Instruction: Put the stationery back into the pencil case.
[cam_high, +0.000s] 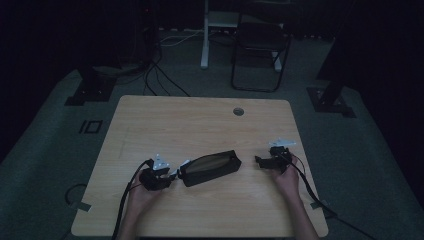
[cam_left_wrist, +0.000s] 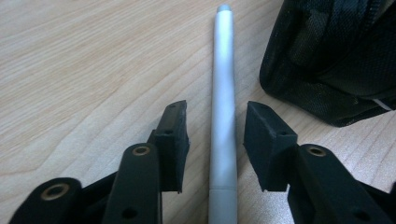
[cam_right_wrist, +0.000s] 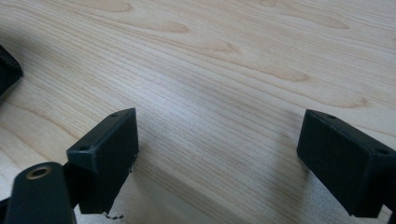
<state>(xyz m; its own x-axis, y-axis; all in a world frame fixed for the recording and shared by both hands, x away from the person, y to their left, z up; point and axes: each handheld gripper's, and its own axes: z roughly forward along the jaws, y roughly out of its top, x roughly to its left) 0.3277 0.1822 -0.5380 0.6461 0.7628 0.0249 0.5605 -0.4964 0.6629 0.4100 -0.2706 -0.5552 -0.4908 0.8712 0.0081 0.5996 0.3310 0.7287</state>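
Left gripper (cam_left_wrist: 217, 140) straddles the silver pen (cam_left_wrist: 222, 112) left of the black pouch (cam_high: 210, 167), fingers (cam_left_wrist: 173, 140) unclenched; next, clench and lift. Right gripper (cam_right_wrist: 217, 158) gapes, idle.

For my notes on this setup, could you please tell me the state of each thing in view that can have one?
Slim silver-grey pen: lying flat on the table, between the jaws, not yet gripped.
Black fabric pencil case: lying on its side, opening facing up.
Left hand-held gripper: open, jaws straddling the pen.
Right hand-held gripper: wide open, holding nothing.
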